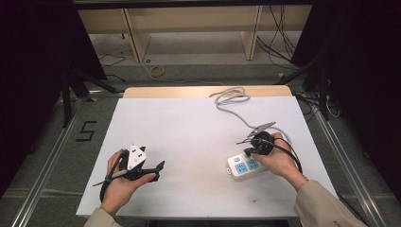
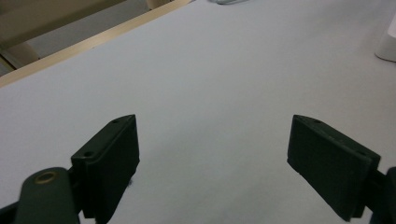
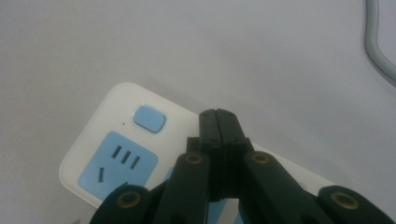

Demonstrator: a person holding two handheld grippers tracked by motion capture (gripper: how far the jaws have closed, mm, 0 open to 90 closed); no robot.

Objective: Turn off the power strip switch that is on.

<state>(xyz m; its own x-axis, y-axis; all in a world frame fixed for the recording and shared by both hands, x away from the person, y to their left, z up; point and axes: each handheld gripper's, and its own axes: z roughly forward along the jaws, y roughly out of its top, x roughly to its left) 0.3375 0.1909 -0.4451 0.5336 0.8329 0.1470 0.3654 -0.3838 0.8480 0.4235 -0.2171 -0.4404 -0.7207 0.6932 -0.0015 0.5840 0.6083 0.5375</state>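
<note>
The right gripper (image 3: pixel 218 116) has its fingers pinched fully together on nothing, hovering right over the white plastic power strip with blue sockets (image 1: pixel 244 166) at the desk's near right – long axis roughly crosswise – while the left gripper (image 2: pixel 212 154) (fingers wide, empty) sits well apart.

the bench (image 1: pixel 198 92) is showing a pale wooden strip along its far edge, and a white sheet (image 1: pixel 189 137) is covering the rest of it down to the near edge. a white power strip (image 1: pixel 243 166) with blue sockets is lying flat on the sheet toward the near right corner. its grey cable (image 1: pixel 231 101) is running from it toward the far edge and looping there on the sheet, right of the middle. the sheet's left half is lying bare.
</note>
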